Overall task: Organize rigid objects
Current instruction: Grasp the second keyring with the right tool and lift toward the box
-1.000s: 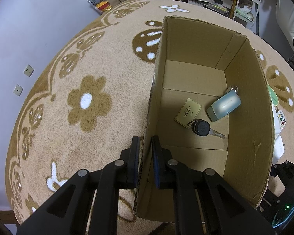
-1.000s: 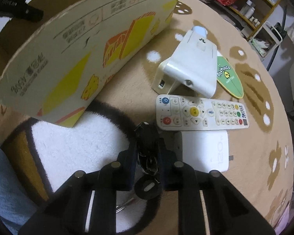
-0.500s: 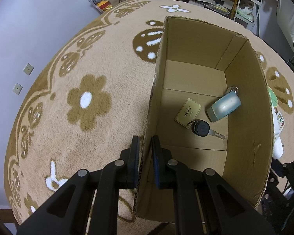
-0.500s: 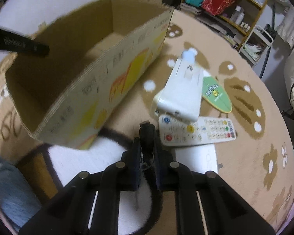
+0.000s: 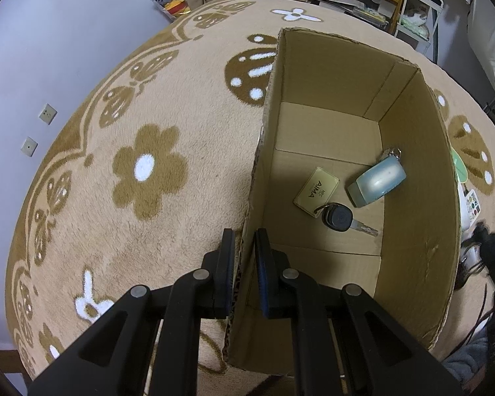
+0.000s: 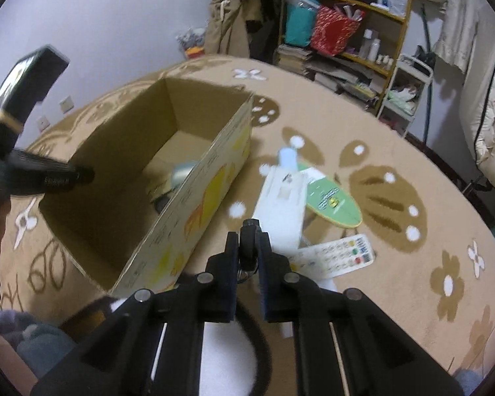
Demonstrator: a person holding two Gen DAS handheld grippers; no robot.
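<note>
An open cardboard box (image 5: 415,178) stands on the flowered carpet. My left gripper (image 5: 244,247) is shut on the box's near left wall. Inside lie a tan AIMA tag (image 5: 316,188), a black car key (image 5: 338,218) and a pale blue case (image 5: 376,180). My right gripper (image 6: 247,247) is shut on a black key bunch (image 6: 249,242) and holds it in the air, right of the box (image 6: 194,204). On the carpet beyond lie a white device (image 6: 282,201), a green oval fan (image 6: 333,201) and a white remote (image 6: 335,257).
A white flat box (image 6: 326,285) lies under the remote. A cluttered shelf (image 6: 356,33) stands at the carpet's far edge. The left gripper's handle (image 6: 33,151) shows at the left. Bedding (image 6: 491,105) hangs at the right.
My right gripper has lifted the key bunch off the carpet and risen well above the remote, toward the box's rim. My left gripper and the box have stayed still.
</note>
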